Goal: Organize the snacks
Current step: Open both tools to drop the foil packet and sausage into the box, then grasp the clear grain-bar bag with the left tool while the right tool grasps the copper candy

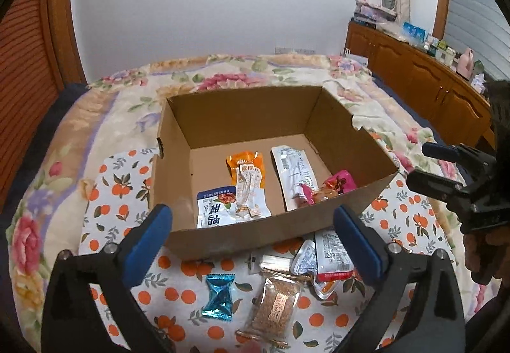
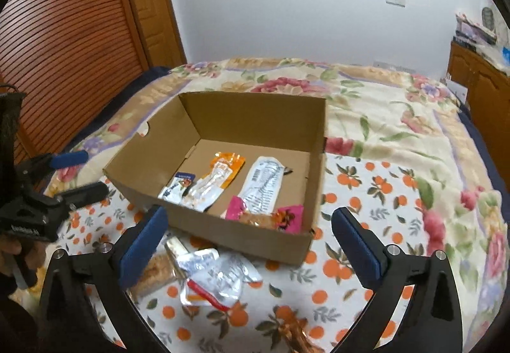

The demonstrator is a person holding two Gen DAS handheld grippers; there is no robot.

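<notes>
An open cardboard box [image 1: 178, 162] stands on an orange-print cloth [image 1: 121, 190]. Inside lie a blue-white packet [image 1: 213, 209], an orange packet [image 1: 248, 181], a long white packet [image 1: 296, 174] and a pink packet [image 1: 339, 182]. In front of the box lie a teal candy [image 1: 220, 295], a clear-wrapped sesame bar [image 1: 274, 308] and white sachets [image 1: 331, 257]. My left gripper [image 1: 251, 219] hangs open over these loose snacks, holding nothing. My right gripper [image 2: 250, 219] is open and empty too, above the clear wrappers [image 2: 216, 276] before the box [image 2: 315, 168].
The cloth lies on a floral bedspread [image 2: 398, 117]. A wooden cabinet [image 1: 414, 75] with bottles runs along the right wall, and a louvred wooden door [image 2: 63, 34] stands at the left. A brown-orange wrapper [image 2: 296, 334] lies near the front edge.
</notes>
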